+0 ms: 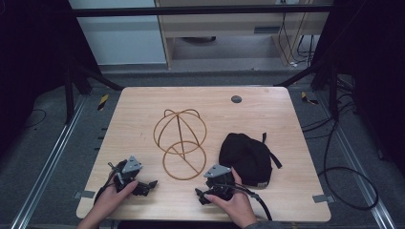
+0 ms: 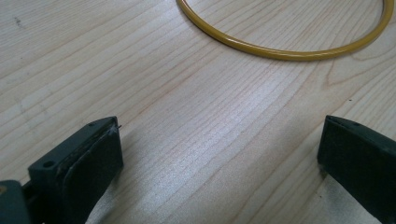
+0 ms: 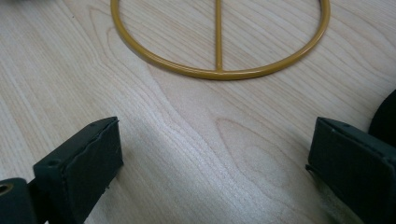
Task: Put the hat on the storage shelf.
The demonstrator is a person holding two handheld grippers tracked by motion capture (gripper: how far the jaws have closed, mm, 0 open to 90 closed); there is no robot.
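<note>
Two grippers, left gripper (image 1: 143, 185) and right gripper (image 1: 204, 194), rest with fingers spread at the near edge of the pale wooden table (image 1: 138, 102), flanking the gold wire hat stand (image 1: 180, 143); grey carpet surrounds it.

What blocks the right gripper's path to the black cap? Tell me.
Nothing visible does. The right gripper, jaws open and empty, rests on the table just left of the black cap, with bare wood between them. The wire hat stand lies farther left, off that path.

Pale matt wood-grain table (image 1: 143, 119), glossy golden metal wire stand (image 1: 180, 143), matt black cloth cap (image 1: 246, 157)
</note>
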